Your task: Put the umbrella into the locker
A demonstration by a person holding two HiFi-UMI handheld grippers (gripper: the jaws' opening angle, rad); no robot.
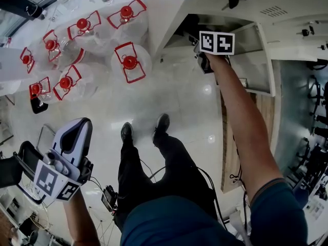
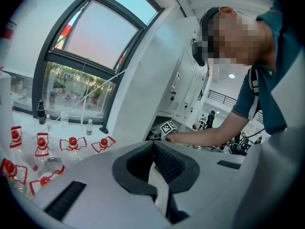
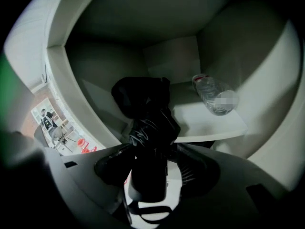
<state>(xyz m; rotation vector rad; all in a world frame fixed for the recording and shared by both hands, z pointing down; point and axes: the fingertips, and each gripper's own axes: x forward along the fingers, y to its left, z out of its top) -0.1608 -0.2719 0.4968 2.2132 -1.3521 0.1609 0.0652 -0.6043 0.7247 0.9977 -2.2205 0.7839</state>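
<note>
A black folded umbrella [image 3: 143, 118] lies with its front end on the white shelf [image 3: 209, 120] inside the open locker compartment [image 1: 192, 27]. Its handle runs back between the jaws of my right gripper [image 3: 150, 165]. Those jaws stand wide, and a pale gap shows between the handle and the right pad [image 3: 190, 168]. In the head view the right gripper [image 1: 204, 60] reaches into the locker under its marker cube. My left gripper [image 1: 79, 132] hangs low at the left, away from the locker, with its jaws [image 2: 155, 147] shut and nothing between them.
A clear water bottle [image 3: 214, 97] lies on the same shelf at the right of the umbrella. Several big water jugs with red caps [image 1: 130, 60] stand on the glossy floor left of the locker. The person's shoes [image 1: 161, 124] are in front of the locker bank [image 1: 266, 50].
</note>
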